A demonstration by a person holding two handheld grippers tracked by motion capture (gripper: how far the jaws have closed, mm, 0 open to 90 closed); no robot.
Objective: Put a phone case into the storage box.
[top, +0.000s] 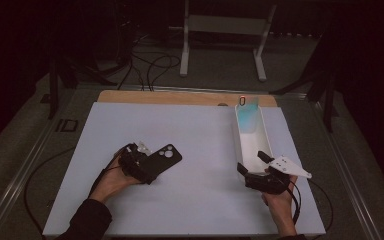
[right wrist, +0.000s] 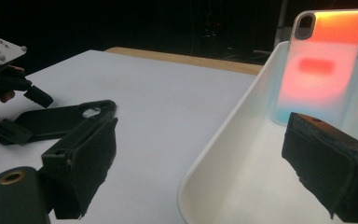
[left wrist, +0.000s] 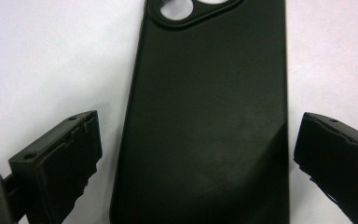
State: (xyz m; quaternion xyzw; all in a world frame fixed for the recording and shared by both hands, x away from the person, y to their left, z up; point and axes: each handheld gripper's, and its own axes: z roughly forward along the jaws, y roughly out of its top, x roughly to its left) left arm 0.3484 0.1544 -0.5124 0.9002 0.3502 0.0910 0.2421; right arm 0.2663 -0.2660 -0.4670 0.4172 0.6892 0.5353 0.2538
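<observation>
White table (top: 200,210): left hand-held gripper (left wrist: 193,154) (jaws apart) straddles black phone case (left wrist: 209,116).

The high view is looking forward and down from above the person's side, taking in the whole white counter (top: 190,200) and the dim floor beyond it. The left gripper view is riding just over the counter, pointing steeply down along its own fingers (left wrist: 60,158) and sitting very close to the black phone case (left wrist: 209,126). The right gripper view is looking low and nearly level across the counter, close to the near end of the white tray (right wrist: 223,140), with the coloured phone case (right wrist: 321,70) propped at the tray's far end. All three views are sharing the black case; the room behind is too dark to judge.
</observation>
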